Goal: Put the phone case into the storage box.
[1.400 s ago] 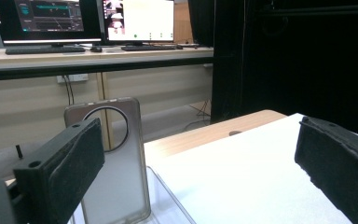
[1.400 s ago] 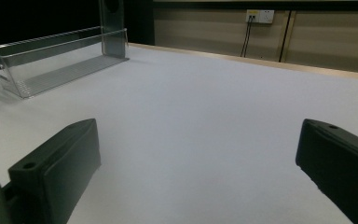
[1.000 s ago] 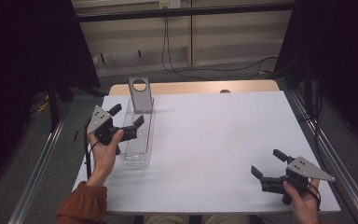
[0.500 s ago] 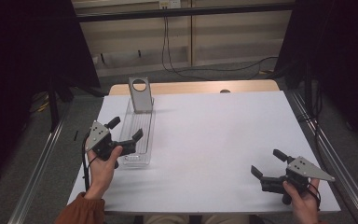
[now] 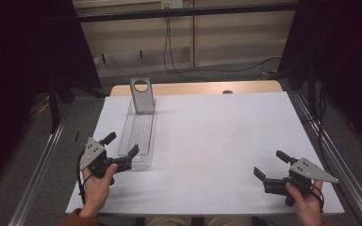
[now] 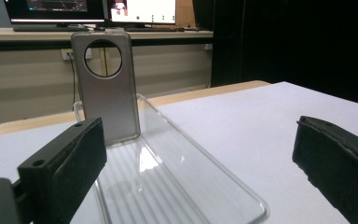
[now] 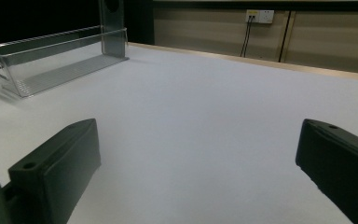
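The left gripper (image 5: 120, 150) has drawn back to the clear tray's (image 5: 139, 134) near end, jaws spread, holding nothing; right gripper (image 5: 271, 168) likewise released; a careless bump could topple the phone case (image 5: 142, 95) leaning at the tray's far end.

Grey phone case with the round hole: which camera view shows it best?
The left gripper view: the grey phone case stands upright at the far end of the clear tray, close and sharp, round hole plain. The high view shows it small but places it on the table. The right gripper view cuts off its top.
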Action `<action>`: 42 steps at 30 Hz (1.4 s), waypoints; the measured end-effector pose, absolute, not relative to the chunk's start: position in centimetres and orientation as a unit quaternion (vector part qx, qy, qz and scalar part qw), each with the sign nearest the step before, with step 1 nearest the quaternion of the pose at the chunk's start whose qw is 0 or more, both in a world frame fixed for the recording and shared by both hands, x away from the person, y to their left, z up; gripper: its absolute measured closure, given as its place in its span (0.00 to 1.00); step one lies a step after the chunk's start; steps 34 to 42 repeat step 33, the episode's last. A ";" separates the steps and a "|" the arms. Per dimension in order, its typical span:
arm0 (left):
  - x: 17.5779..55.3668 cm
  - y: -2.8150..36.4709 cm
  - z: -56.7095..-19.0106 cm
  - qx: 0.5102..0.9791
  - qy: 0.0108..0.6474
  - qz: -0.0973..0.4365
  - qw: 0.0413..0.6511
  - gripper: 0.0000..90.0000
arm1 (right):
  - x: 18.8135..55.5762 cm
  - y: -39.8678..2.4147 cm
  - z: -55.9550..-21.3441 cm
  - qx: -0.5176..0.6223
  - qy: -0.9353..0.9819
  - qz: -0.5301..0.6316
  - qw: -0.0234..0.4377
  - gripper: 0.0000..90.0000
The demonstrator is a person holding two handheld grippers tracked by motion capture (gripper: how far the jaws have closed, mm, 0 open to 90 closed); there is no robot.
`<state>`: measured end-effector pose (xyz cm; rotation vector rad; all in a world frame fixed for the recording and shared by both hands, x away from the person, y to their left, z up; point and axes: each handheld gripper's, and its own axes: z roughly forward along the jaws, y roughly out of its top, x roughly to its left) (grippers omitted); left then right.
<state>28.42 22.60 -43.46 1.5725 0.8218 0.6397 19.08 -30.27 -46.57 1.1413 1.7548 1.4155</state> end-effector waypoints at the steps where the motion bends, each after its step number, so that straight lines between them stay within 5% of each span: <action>1: 28.3 22.8 -43.6 0.677 0.351 0.274 0.586 0.03 | 19.1 -30.3 -46.6 0.431 0.662 0.533 0.304 0.00; 21: 23.7 24.7 -45.3 0.685 0.366 0.282 0.563 0.02 | 19.0 -30.3 -46.6 0.429 0.664 0.532 0.303 0.00; 42: 24.3 25.0 -45.5 0.674 0.384 0.255 0.577 0.02 | 19.2 -30.3 -46.7 0.431 0.664 0.529 0.305 0.00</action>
